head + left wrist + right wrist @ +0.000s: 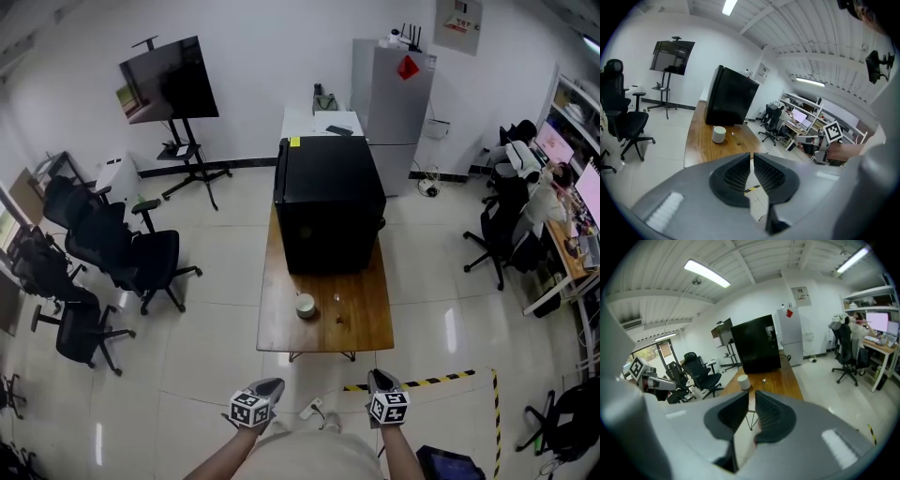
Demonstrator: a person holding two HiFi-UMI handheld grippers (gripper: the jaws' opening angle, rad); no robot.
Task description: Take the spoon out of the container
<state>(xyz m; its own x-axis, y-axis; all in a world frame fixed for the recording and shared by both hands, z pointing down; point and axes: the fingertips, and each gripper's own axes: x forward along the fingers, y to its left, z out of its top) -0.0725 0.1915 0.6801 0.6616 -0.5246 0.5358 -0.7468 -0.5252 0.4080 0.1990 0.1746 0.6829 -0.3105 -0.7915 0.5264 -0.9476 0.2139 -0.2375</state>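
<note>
A small white container (306,306) stands near the front end of a long wooden table (361,328). It also shows in the left gripper view as the container (718,134) and in the right gripper view as the container (743,381). A little spoon (338,309) lies on the wood just right of it, the spoon (735,137) apart from the cup; the spoon (764,379) looks tiny. Both grippers hang in the air short of the table's near end. My left gripper (268,385) (751,154) is shut and holds nothing. My right gripper (380,378) (752,392) is likewise shut and holds nothing.
A big black cabinet (328,202) fills the far half of the table. Office chairs (141,262) stand to the left, a screen on a stand (169,80) behind them. Yellow-black tape (431,380) marks the floor at the right. A person sits at desks (525,159) far right.
</note>
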